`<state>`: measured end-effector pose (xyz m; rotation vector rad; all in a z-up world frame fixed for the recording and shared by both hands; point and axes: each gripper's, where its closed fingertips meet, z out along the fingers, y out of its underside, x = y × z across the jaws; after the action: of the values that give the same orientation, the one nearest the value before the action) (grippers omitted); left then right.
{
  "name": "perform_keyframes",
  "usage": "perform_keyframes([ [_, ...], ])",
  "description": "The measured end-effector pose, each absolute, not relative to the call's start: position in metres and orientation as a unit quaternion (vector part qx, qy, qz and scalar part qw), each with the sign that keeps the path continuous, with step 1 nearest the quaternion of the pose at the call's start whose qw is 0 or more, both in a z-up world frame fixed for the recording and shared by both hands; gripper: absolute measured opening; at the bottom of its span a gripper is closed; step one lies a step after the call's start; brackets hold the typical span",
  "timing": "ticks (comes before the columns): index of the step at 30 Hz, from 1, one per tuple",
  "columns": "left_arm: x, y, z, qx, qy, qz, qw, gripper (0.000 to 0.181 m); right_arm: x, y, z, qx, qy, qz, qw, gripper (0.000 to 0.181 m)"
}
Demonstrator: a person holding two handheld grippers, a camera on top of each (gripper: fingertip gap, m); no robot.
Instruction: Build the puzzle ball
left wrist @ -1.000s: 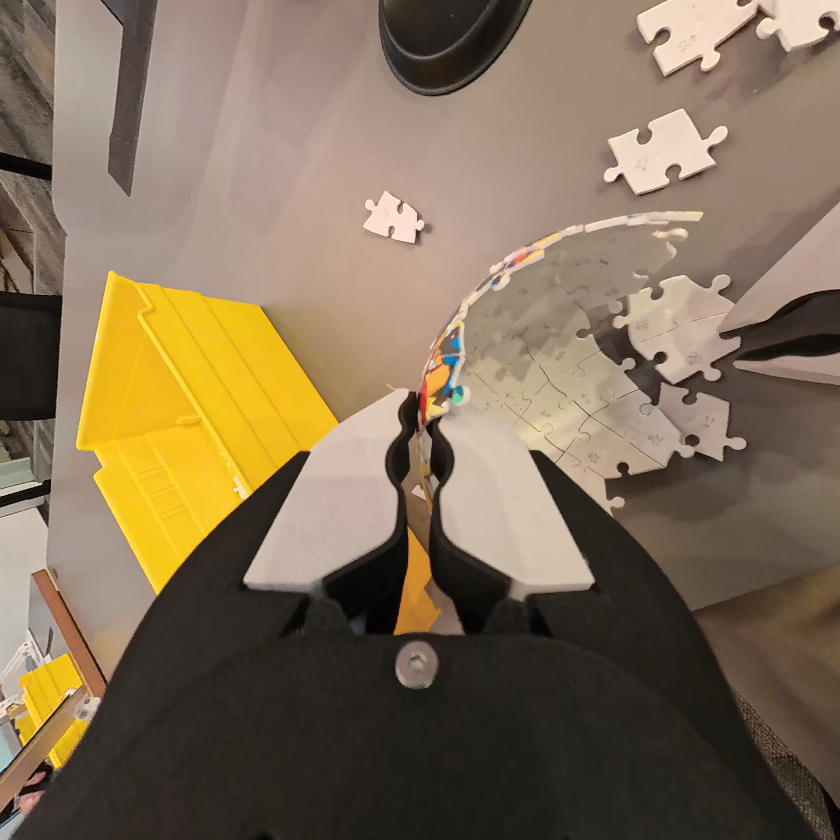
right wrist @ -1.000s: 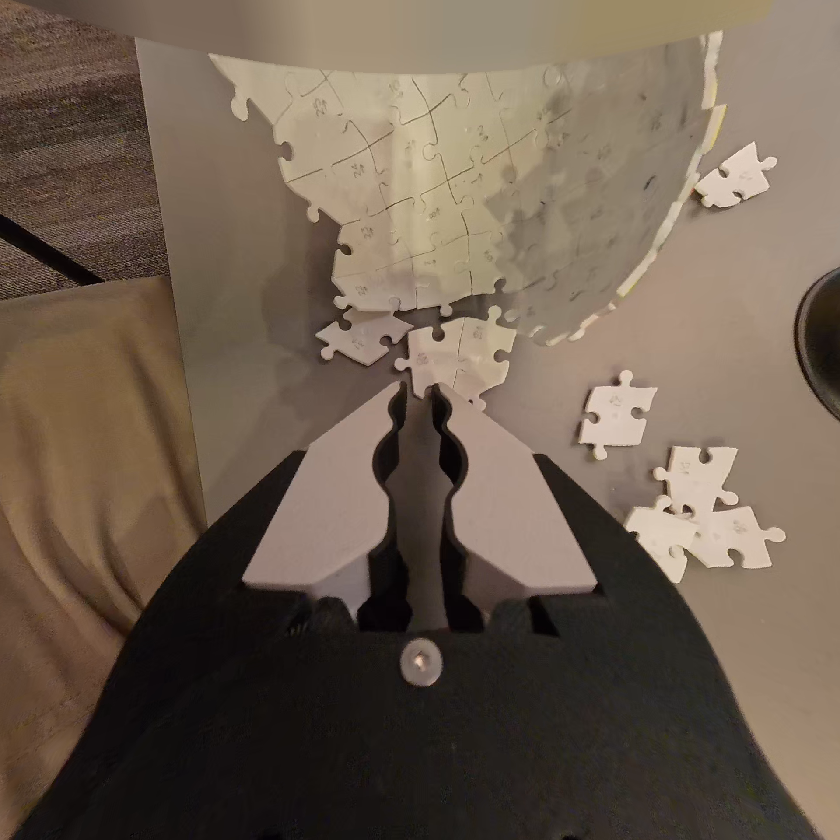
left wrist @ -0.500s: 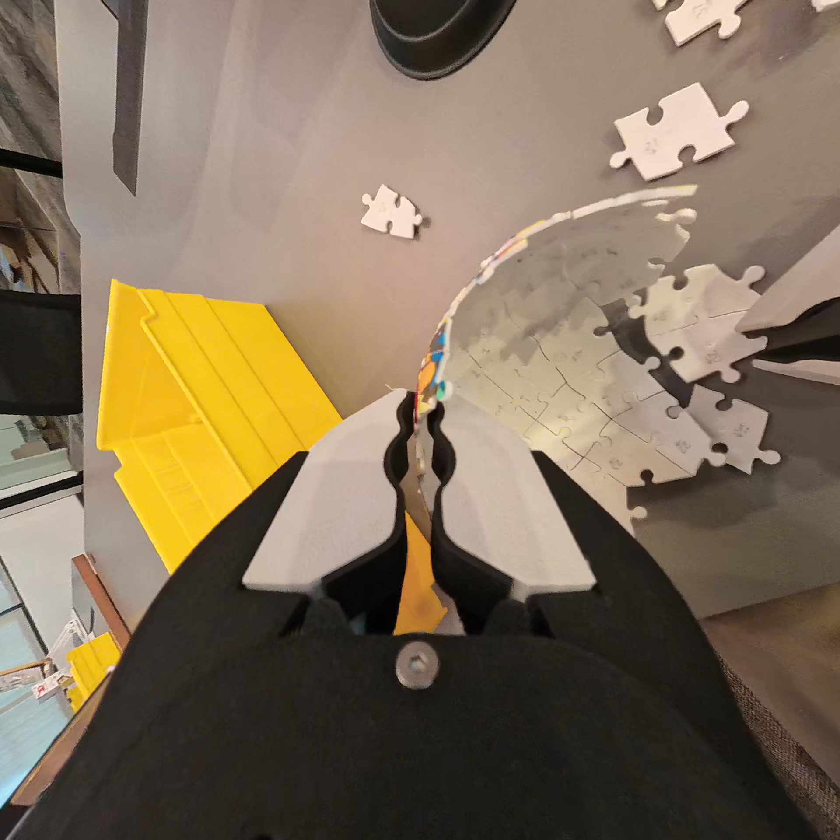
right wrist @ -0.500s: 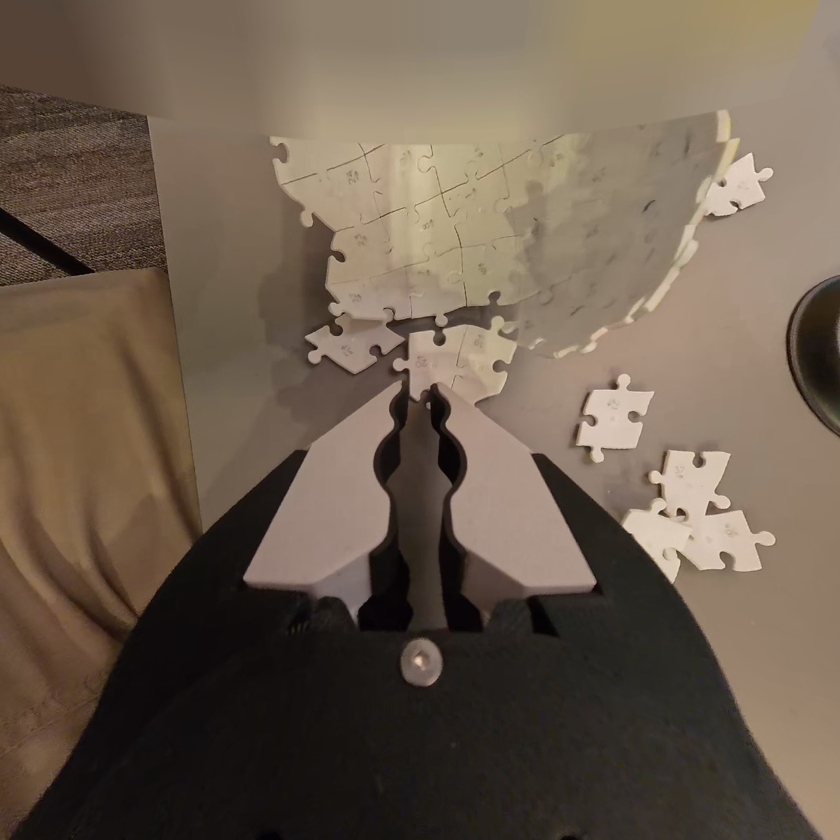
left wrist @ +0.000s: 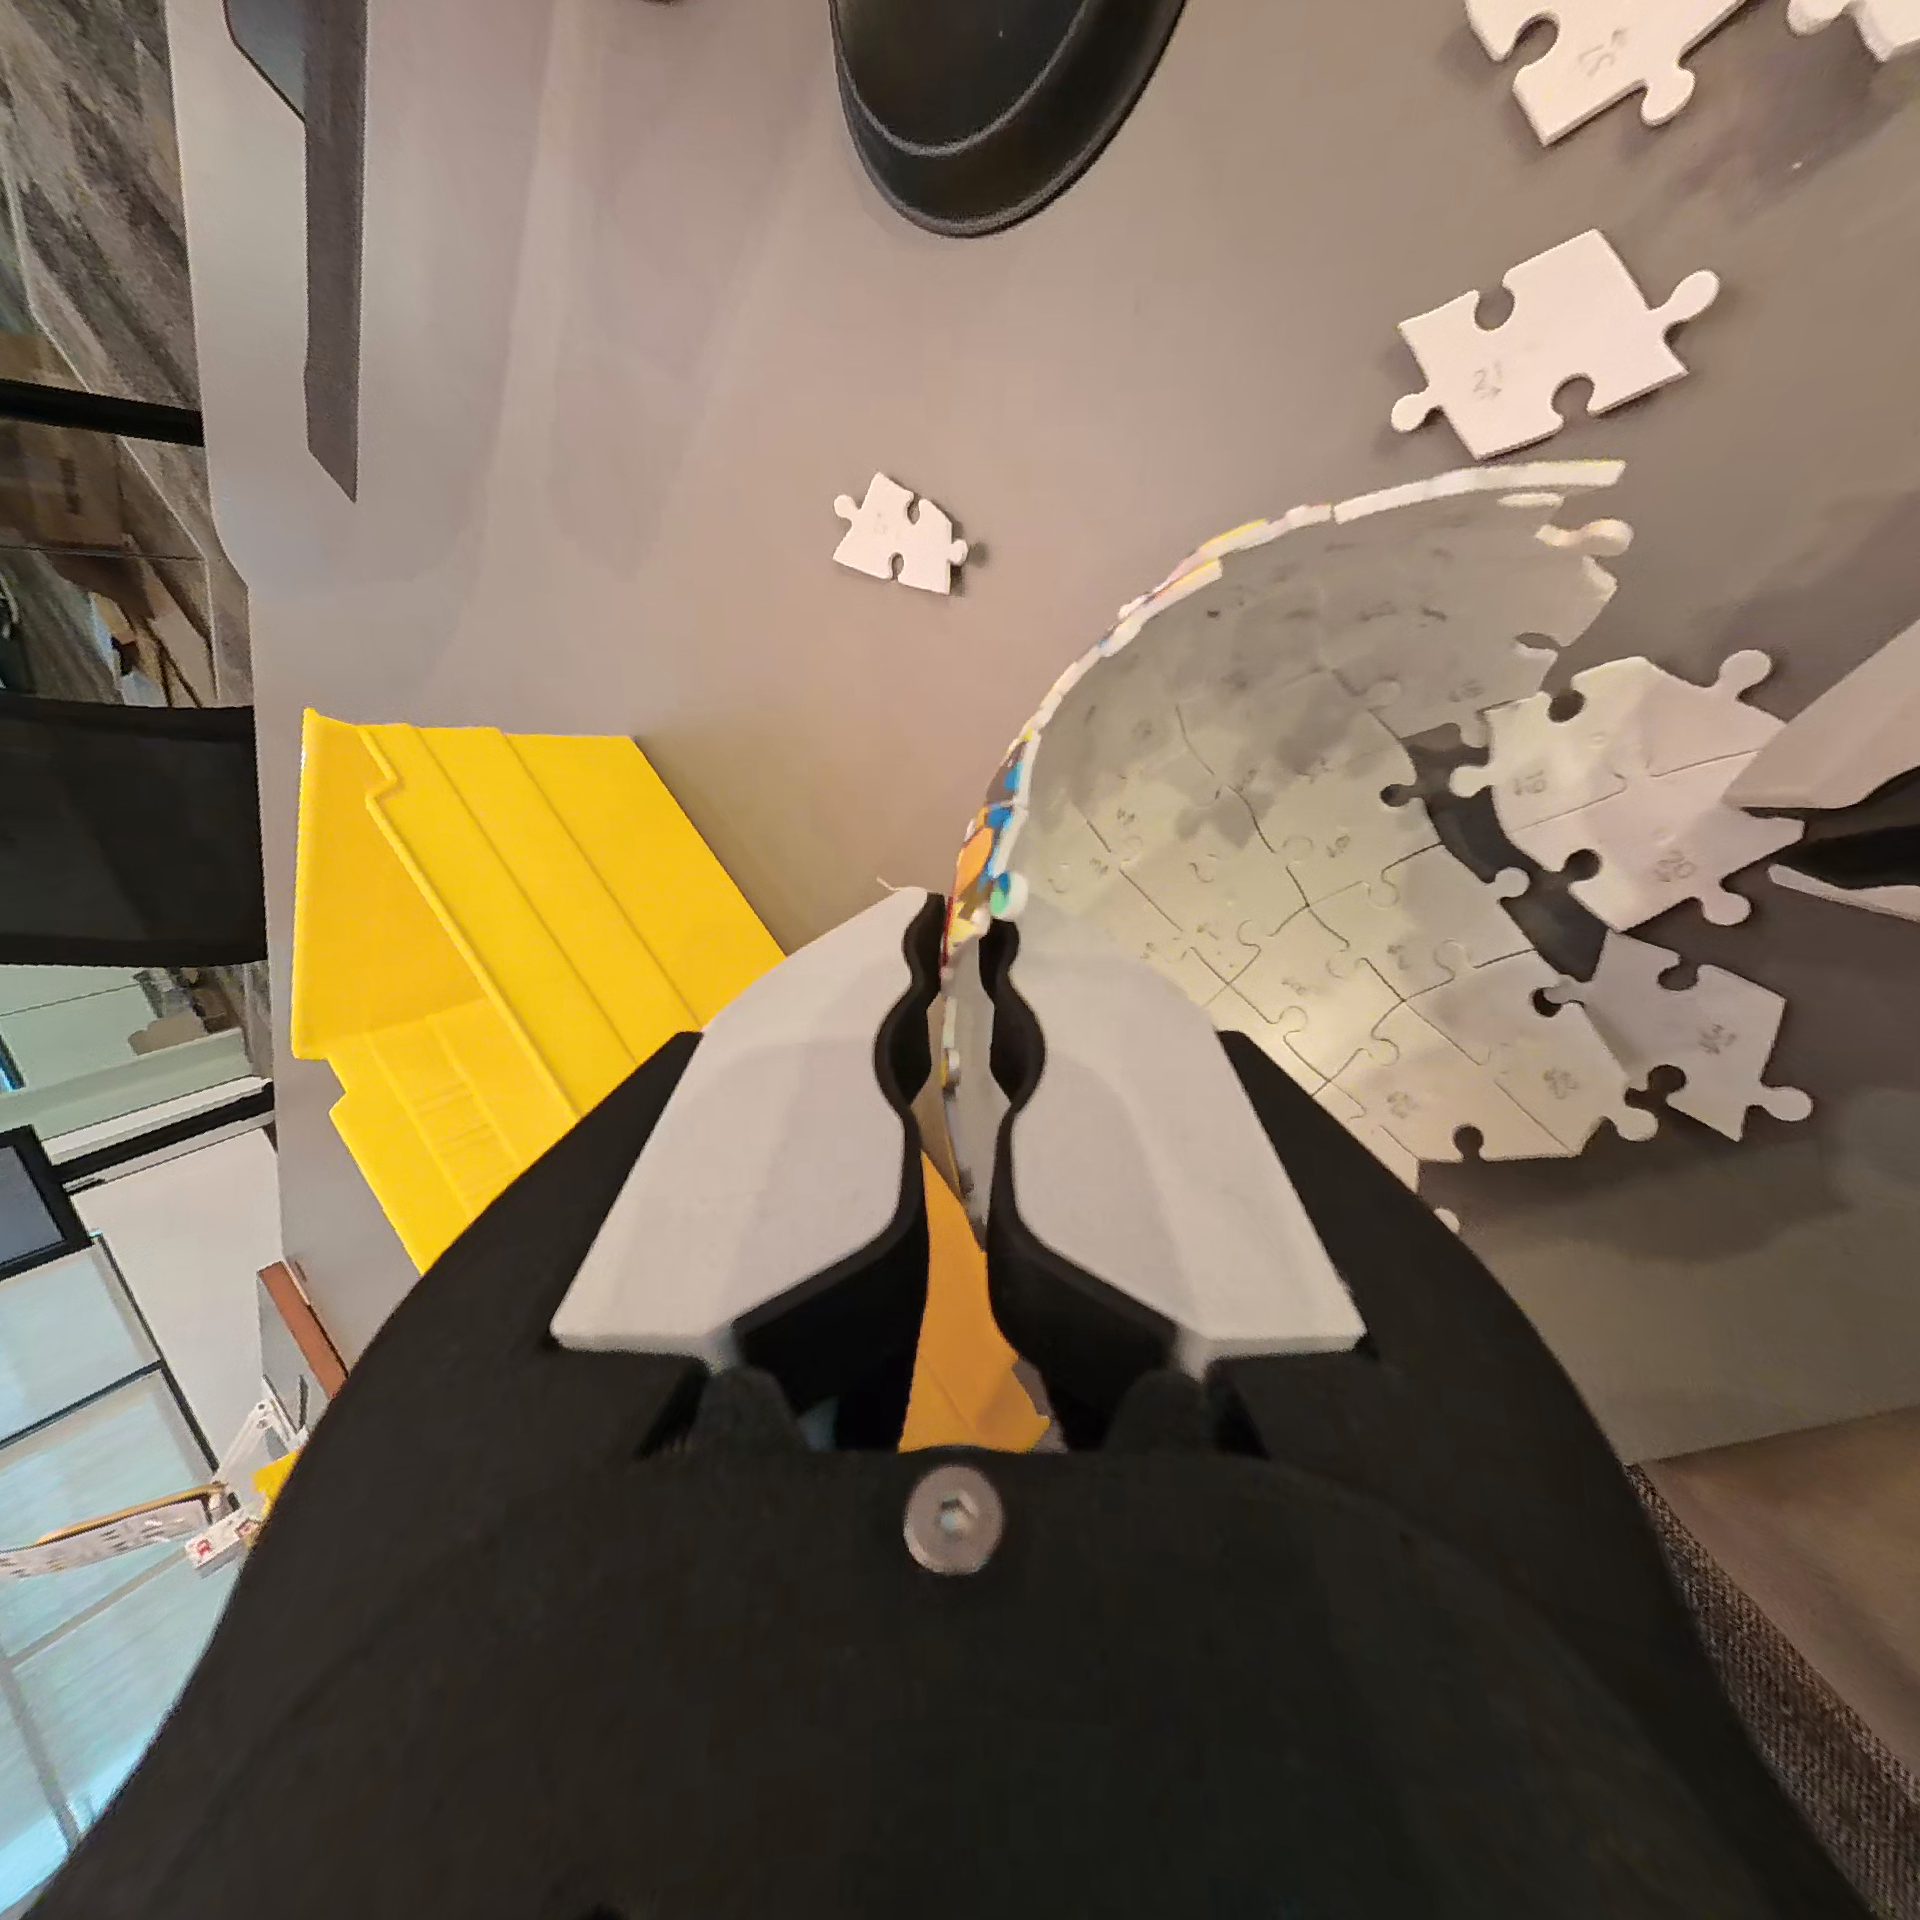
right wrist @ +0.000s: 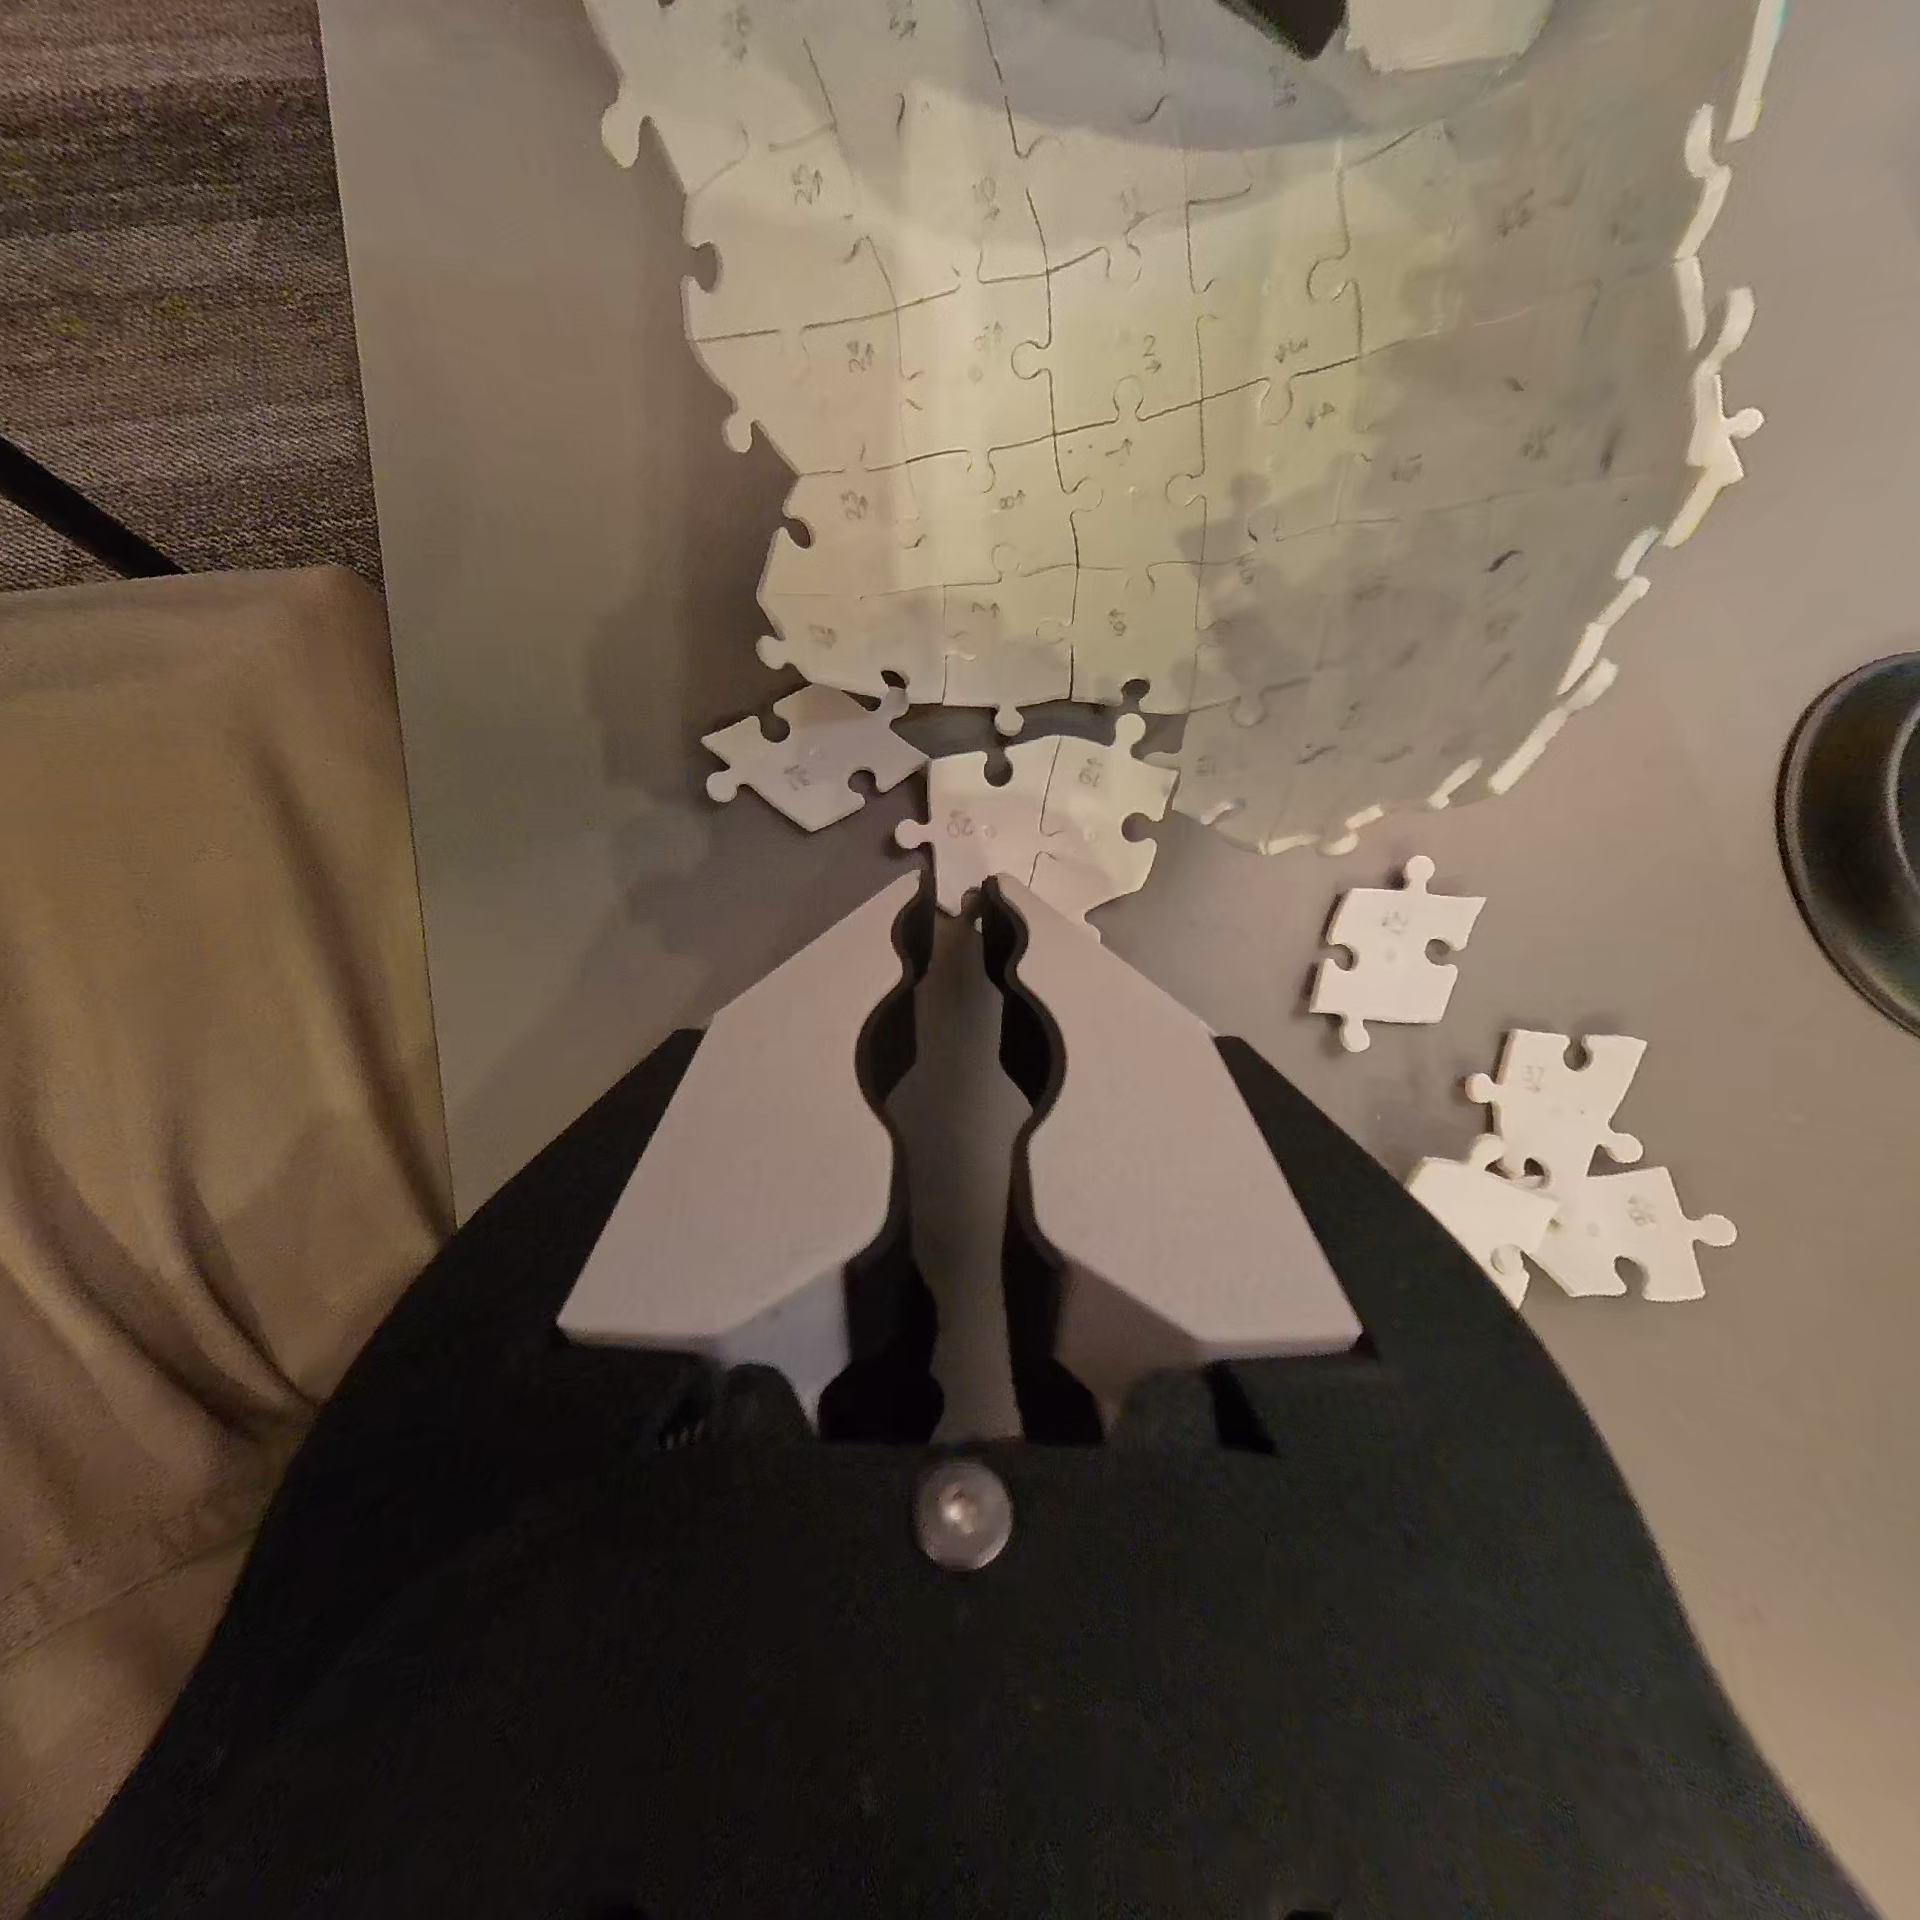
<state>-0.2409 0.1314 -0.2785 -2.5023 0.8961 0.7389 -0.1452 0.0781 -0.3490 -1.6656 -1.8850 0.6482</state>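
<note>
Judging by the curved shell, you have roughly half the puzzle ball built on the grey table; your left gripper pinches its rim, your right gripper clamps a joined two-piece section just beside the lower edge; several loose pieces remain

Your left gripper has pale grey fingers on a black body, and so does your right gripper. The curved plastic puzzle shell is white inside with faint grey marks, and its near-left rim shows orange, blue and red print. The loose flat puzzle pieces are plain white. The matte table top is grey, the plastic bin at left bright yellow, the round dish at the far side black.
</note>
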Motion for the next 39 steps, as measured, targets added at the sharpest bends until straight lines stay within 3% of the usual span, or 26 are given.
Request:
perform_keyframes([
  [26,-0.227,0.134,-0.276,-0.881,0.334,0.273,0.194,0.006,-0.148,0.076,-0.348,-0.616,-0.698,0.250,0.268,0.007],
  [33,-0.224,0.134,-0.275,-0.881,0.335,0.271,0.195,0.006,-0.157,0.087,-0.332,-0.614,-0.677,0.249,0.319,0.012],
  [39,-0.223,0.134,-0.274,-0.881,0.335,0.269,0.197,0.006,-0.168,0.104,-0.334,-0.608,-0.663,0.177,0.398,0.000],
])
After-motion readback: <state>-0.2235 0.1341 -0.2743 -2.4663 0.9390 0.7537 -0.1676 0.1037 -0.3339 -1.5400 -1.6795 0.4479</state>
